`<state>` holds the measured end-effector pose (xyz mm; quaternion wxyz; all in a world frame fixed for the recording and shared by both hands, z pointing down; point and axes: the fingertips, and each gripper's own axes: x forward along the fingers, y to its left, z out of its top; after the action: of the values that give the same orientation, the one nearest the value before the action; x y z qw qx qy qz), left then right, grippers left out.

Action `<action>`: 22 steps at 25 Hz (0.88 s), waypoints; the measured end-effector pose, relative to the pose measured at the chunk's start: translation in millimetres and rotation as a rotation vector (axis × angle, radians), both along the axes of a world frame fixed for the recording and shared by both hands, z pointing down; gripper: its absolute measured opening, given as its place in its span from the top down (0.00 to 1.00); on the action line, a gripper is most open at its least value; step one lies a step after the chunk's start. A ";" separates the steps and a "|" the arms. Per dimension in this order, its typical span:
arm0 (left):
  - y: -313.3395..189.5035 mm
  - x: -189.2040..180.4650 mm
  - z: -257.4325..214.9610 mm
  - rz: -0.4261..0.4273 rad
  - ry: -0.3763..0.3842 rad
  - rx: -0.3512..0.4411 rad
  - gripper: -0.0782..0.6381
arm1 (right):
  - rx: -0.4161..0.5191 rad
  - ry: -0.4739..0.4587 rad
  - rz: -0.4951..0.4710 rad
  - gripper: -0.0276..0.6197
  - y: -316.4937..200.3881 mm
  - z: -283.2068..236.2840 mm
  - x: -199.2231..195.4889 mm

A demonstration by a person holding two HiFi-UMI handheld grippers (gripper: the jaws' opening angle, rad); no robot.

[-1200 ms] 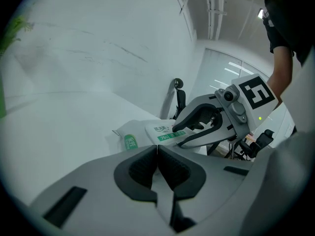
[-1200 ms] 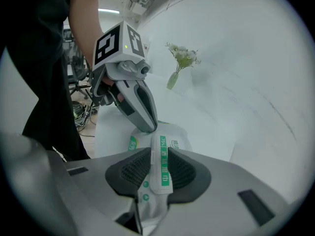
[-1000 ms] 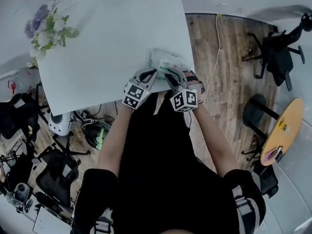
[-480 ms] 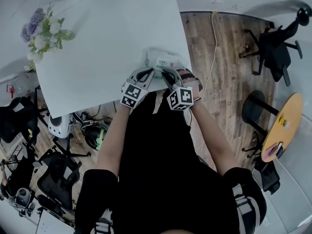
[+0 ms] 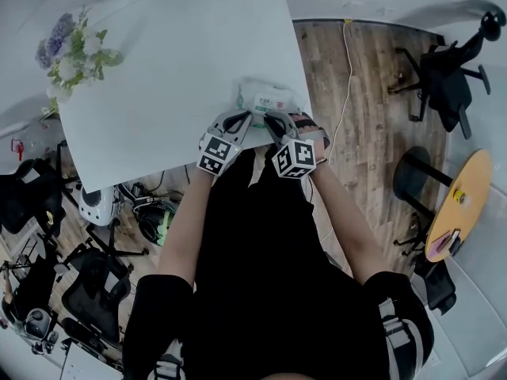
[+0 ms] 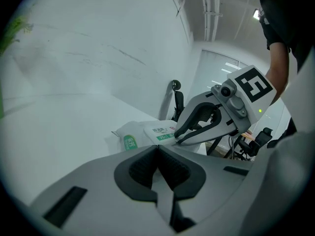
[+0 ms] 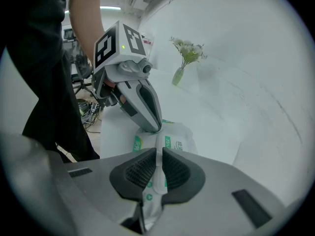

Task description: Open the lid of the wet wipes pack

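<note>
The wet wipes pack (image 5: 265, 100) sits at the table's (image 5: 174, 70) five o'clock corner. The right gripper (image 7: 158, 154) has just been closing and now pinches the lid (image 7: 165, 141) — the left gripper (image 6: 156, 149), jaws pressed together, touches the pack.

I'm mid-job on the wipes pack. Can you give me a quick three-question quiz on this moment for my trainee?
1. True or false: the wet wipes pack lies in the middle of the white table.
2. Pick one: what is between the jaws of the right gripper? A) nothing B) the pack's lid flap C) a flower stem
3. Short answer: where does the tip of the left gripper rest?

Key
1. False: it lies at the table's near right corner.
2. B: the jaws have just been closing, and they pinch the flap.
3. On the pack's near left corner, with its jaws together.
</note>
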<state>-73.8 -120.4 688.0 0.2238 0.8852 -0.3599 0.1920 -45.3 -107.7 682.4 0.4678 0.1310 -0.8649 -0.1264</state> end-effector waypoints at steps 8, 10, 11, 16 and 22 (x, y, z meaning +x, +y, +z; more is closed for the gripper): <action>0.0 -1.1 -0.3 0.004 0.006 -0.007 0.86 | -0.010 0.009 0.015 0.89 -0.1 -3.1 -1.4; -0.3 -0.9 -0.5 0.005 0.008 -0.008 0.86 | -0.013 0.008 0.020 0.89 -0.6 -4.0 -1.5; -0.4 -1.0 -0.7 0.005 0.008 -0.008 0.86 | -0.016 0.008 0.023 0.89 -0.7 -4.4 -1.6; 0.1 -0.9 -1.8 0.006 0.009 -0.009 0.86 | -0.023 0.014 0.022 0.90 0.0 -7.0 -1.5; 0.3 -2.2 -2.2 0.008 0.017 -0.015 0.86 | -0.029 0.022 0.018 0.90 0.6 -8.9 -3.1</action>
<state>-76.0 -120.0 685.8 0.2327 0.8865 -0.3528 0.1881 -48.3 -107.1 673.4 0.4803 0.1305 -0.8602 -0.1111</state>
